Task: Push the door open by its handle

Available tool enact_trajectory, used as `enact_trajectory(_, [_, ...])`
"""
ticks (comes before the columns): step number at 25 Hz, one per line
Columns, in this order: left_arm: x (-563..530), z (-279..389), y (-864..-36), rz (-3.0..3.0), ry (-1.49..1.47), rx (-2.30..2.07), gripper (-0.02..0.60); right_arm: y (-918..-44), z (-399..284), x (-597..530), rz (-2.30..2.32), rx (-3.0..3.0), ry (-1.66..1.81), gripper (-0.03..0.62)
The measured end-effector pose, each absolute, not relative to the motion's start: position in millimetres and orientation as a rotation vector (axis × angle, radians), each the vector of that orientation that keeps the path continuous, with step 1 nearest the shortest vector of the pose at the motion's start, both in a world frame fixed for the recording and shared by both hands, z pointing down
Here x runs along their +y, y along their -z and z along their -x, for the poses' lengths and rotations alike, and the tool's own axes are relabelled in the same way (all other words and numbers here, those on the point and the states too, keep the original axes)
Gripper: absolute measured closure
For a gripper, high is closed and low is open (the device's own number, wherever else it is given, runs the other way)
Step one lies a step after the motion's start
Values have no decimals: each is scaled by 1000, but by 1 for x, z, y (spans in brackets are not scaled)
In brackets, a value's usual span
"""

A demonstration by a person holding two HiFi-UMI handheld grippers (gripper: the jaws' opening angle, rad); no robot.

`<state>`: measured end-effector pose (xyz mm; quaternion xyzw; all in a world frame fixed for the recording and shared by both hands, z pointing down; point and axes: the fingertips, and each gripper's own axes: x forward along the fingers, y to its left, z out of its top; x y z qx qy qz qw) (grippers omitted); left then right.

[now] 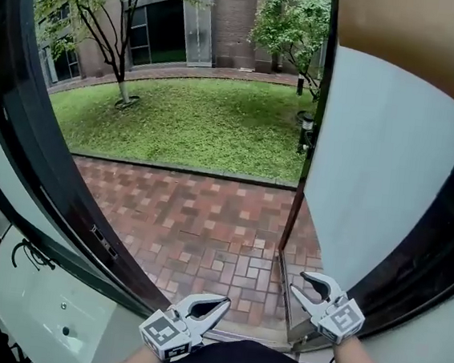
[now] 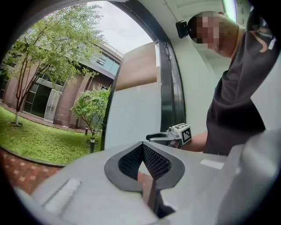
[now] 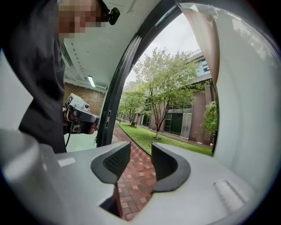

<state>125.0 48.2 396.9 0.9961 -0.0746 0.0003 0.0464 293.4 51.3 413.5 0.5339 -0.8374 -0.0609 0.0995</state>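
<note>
Both grippers are low at the threshold, apart from each other, and neither touches the door; the left gripper has its jaws clenched tip to tip with nothing between them; the right gripper is released, its jaws apart, and only the brick paving shows through the gap.

The door stands swung outward on the right of the head view, just beyond the right gripper; its panel is pale and frosted, with a brown band at the top; the handle I cannot make out in any view.

The head view alone shows both marker cubes from above, the dark door frame curving down the left side, and the lawn behind the paving.

The left gripper view shows what the head view does not: the person's dark sleeve and a small black camera worn at the head.

The right gripper view looks the other way; it shows a ceiling lamp inside and a path beside the trees.

The cubes carry only black and white square patterns; a light print on the sleeve is perhaps lettering, but it is too blurred to read.
</note>
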Motion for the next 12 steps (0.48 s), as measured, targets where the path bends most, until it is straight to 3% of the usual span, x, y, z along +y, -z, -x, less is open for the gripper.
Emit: enact_trajectory(12, [75,-137,-411,-3008,-149,-328,583,-444,-315,63,-1279,-2592,211,445])
